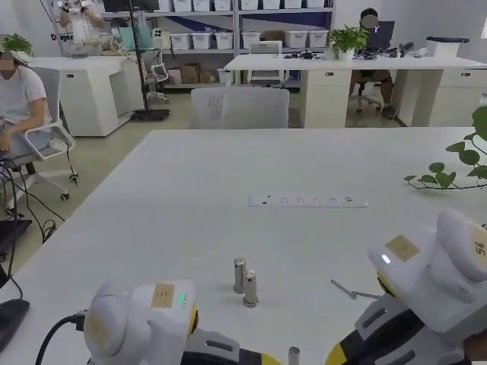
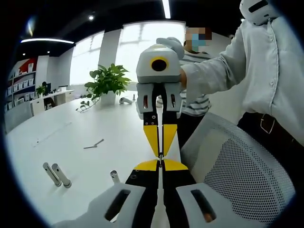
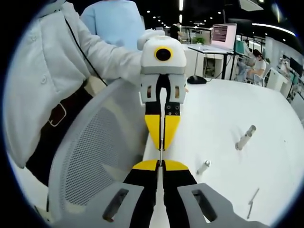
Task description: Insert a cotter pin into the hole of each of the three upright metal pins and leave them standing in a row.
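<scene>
- Left gripper [image 2: 160, 165]: yellow-tipped jaws clenched, meeting the right gripper [image 3: 160, 165] tip to tip.
- Right gripper: also clenched. A thin grey sliver shows at the junction, too small to identify.
- White table [image 1: 190, 190], bearing:
  - pair of upright silver metal pins [image 1: 244, 281], just beside each other
  - third silver metal pin [image 1: 294, 354], upright, at 5 o'clock from the pair
  - loose grey wire cotter pin [image 1: 354, 290], lying flat at 3 o'clock
  - long white power strip [image 1: 308, 201], at 1 o'clock
  - green leafy plant [image 1: 456, 163], at 2 o'clock
- Grey mesh chair back [image 3: 90, 161]: beside the joined grippers, off the table edge.

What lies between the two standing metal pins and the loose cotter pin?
Between the metal pins and the cotter pin the table is bare, in the head view.
</scene>
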`<act>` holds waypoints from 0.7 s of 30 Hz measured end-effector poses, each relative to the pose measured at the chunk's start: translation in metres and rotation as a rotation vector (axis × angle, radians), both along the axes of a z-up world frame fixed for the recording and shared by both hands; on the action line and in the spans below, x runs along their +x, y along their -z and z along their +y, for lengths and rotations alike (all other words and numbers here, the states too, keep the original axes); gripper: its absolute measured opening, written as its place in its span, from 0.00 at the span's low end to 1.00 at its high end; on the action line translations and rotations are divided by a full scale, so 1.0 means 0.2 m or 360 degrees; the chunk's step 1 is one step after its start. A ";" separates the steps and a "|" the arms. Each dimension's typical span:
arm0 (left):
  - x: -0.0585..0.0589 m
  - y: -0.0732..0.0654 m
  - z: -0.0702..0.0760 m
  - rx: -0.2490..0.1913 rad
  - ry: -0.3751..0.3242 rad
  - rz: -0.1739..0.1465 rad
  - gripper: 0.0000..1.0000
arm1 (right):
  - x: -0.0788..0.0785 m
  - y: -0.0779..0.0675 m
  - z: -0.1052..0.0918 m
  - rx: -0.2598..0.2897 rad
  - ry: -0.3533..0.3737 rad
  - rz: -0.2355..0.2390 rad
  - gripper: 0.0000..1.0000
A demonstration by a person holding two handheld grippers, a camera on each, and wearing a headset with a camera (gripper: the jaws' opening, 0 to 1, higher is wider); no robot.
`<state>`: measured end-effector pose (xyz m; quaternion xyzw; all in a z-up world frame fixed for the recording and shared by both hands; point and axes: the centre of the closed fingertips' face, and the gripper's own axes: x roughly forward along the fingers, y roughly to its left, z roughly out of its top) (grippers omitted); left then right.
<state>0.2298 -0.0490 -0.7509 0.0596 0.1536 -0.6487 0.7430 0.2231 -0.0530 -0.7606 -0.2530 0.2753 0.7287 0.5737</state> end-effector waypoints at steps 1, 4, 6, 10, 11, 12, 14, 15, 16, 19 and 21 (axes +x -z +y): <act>0.00 0.00 0.00 -0.0001 0.0000 0.0000 0.00 | 0.00 0.00 0.00 0.0000 0.0002 -0.0003 0.04; 0.00 0.00 0.00 -0.0011 0.0000 0.0011 0.00 | 0.01 0.00 0.00 0.0006 0.0020 0.0000 0.04; 0.00 0.00 0.00 -0.0017 -0.0003 0.0024 0.00 | 0.00 0.01 -0.01 0.0003 0.0030 0.0012 0.04; 0.01 0.00 -0.01 -0.0028 -0.0022 0.0040 0.01 | 0.01 0.01 -0.01 -0.0004 0.0044 0.0006 0.04; 0.02 0.00 -0.01 -0.0031 -0.0031 0.0043 0.02 | 0.01 0.01 -0.01 -0.0005 0.0045 0.0005 0.04; 0.03 0.00 -0.01 -0.0038 -0.0049 0.0045 0.05 | 0.01 0.01 -0.01 -0.0006 0.0047 0.0004 0.04; 0.04 0.00 0.00 -0.0045 -0.0073 0.0047 0.09 | 0.01 0.01 -0.02 -0.0008 0.0051 0.0006 0.04; 0.05 0.00 0.00 -0.0044 -0.0085 0.0048 0.11 | 0.02 0.01 -0.02 -0.0013 0.0055 0.0004 0.04; 0.06 0.00 0.01 -0.0045 -0.0097 0.0048 0.12 | 0.02 0.02 -0.03 -0.0021 0.0063 0.0002 0.04; 0.09 0.02 0.02 -0.0035 -0.0140 0.0048 0.17 | 0.03 0.03 -0.04 -0.0035 0.0081 -0.0002 0.04; 0.10 0.04 0.03 -0.0032 -0.0173 0.0044 0.21 | 0.04 0.04 -0.06 -0.0041 0.0103 0.0002 0.04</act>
